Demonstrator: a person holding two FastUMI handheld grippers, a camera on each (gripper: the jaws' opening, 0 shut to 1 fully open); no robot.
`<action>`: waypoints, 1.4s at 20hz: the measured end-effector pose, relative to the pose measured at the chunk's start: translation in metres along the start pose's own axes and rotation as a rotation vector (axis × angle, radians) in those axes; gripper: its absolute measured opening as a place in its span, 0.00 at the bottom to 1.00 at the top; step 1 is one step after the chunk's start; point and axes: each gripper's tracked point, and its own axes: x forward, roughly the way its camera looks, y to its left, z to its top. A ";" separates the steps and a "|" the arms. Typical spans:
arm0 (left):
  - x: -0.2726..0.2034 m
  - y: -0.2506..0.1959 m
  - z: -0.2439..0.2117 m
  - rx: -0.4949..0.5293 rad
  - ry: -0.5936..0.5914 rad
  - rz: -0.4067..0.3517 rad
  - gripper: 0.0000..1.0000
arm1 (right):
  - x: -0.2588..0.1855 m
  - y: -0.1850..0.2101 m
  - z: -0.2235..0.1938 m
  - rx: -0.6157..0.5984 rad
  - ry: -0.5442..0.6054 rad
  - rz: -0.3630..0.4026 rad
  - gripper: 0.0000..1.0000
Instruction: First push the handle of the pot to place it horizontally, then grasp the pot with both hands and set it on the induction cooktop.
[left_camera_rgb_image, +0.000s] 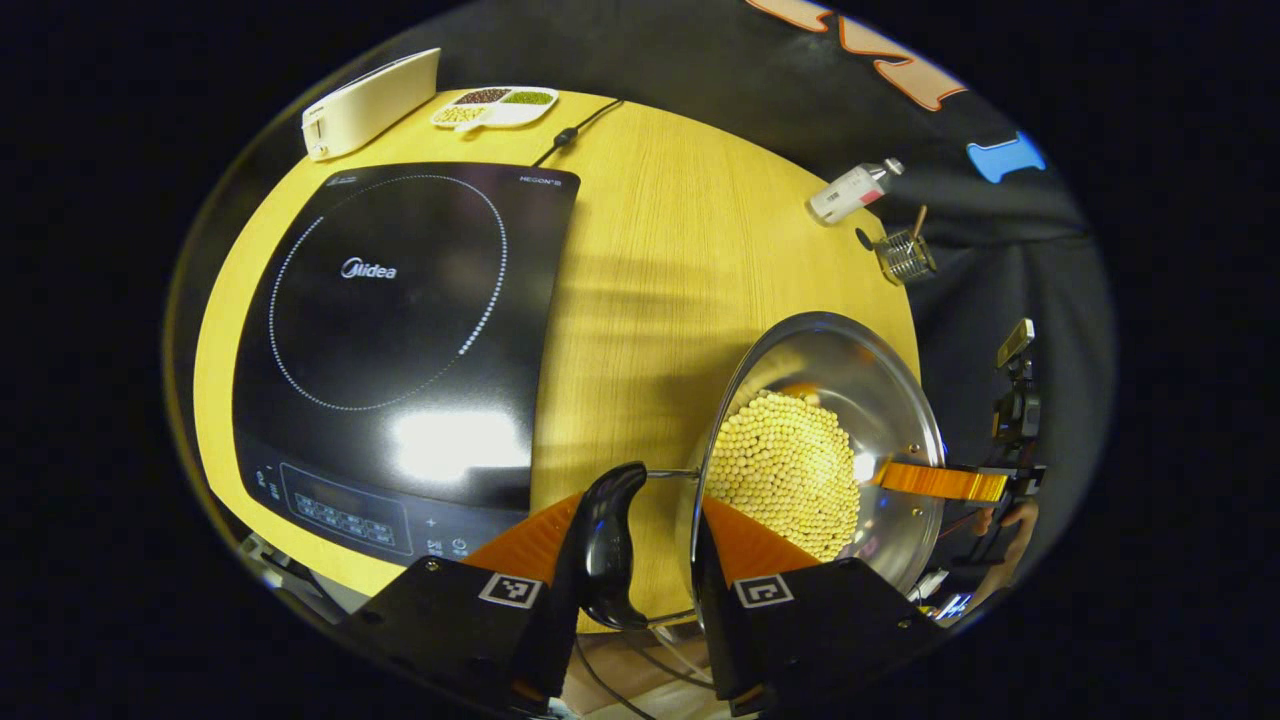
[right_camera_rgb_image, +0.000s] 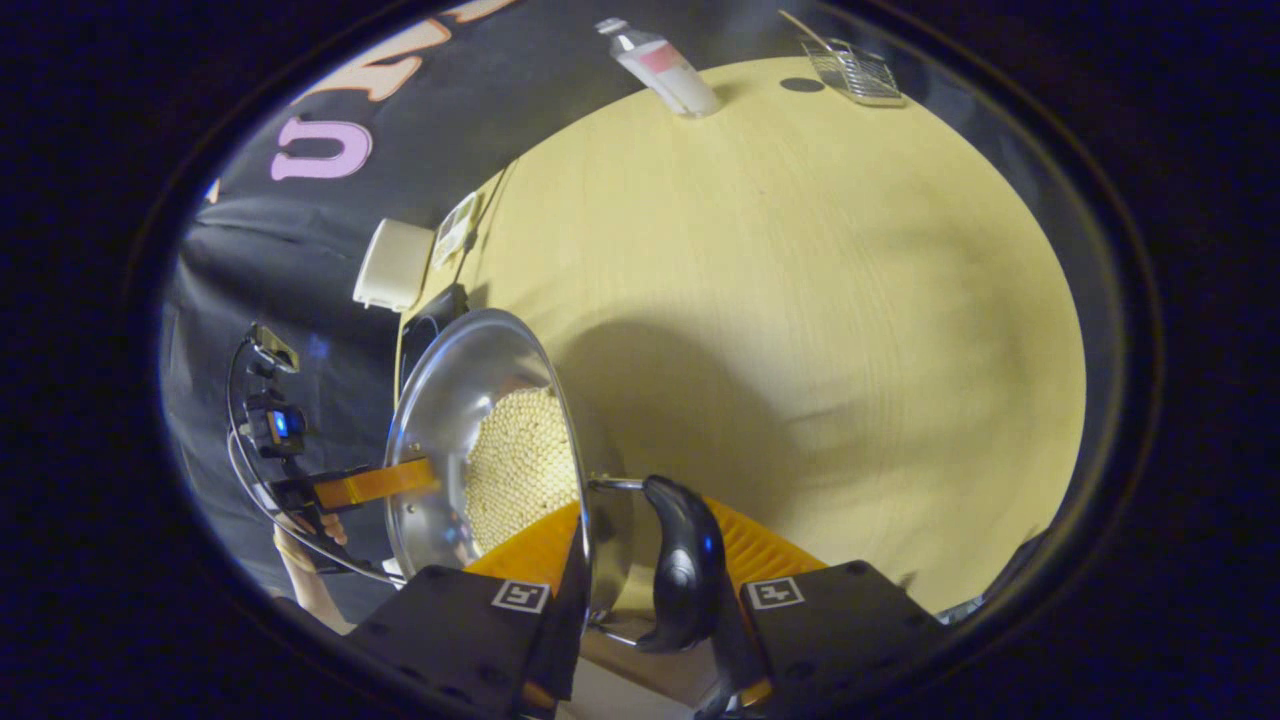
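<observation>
A steel pot (left_camera_rgb_image: 850, 400) with yellow beans (left_camera_rgb_image: 790, 470) inside hangs over the wooden table (left_camera_rgb_image: 680, 250), right of the black induction cooktop (left_camera_rgb_image: 400, 330). My left gripper (left_camera_rgb_image: 640, 510) is shut on the pot's near black side handle (left_camera_rgb_image: 605, 545) and wall. The right gripper's finger (left_camera_rgb_image: 940, 482) reaches the far rim. In the right gripper view the pot (right_camera_rgb_image: 450, 400) sits at the left, and my right gripper (right_camera_rgb_image: 645, 515) is shut on its other black handle (right_camera_rgb_image: 680, 565). The left gripper's finger (right_camera_rgb_image: 375, 485) and a hand (right_camera_rgb_image: 300, 560) show beyond it.
A white box (left_camera_rgb_image: 370, 100), a divided dish of beans (left_camera_rgb_image: 495, 105) and the cooktop's cable (left_camera_rgb_image: 570, 135) lie at the table's far side. A bottle (left_camera_rgb_image: 850, 190) and a wire basket (left_camera_rgb_image: 905, 255) stand near the far right edge. The pot's shadow (right_camera_rgb_image: 700, 400) falls on bare tabletop.
</observation>
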 end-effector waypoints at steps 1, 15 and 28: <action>-0.006 0.005 0.002 0.003 -0.007 -0.002 0.55 | -0.001 0.008 -0.003 -0.004 -0.004 0.001 0.56; -0.078 0.154 0.044 0.060 -0.084 0.000 0.58 | 0.062 0.173 -0.033 0.004 -0.073 0.008 0.51; -0.069 0.275 0.144 0.127 -0.247 0.042 0.55 | 0.158 0.269 0.037 0.015 -0.184 -0.024 0.51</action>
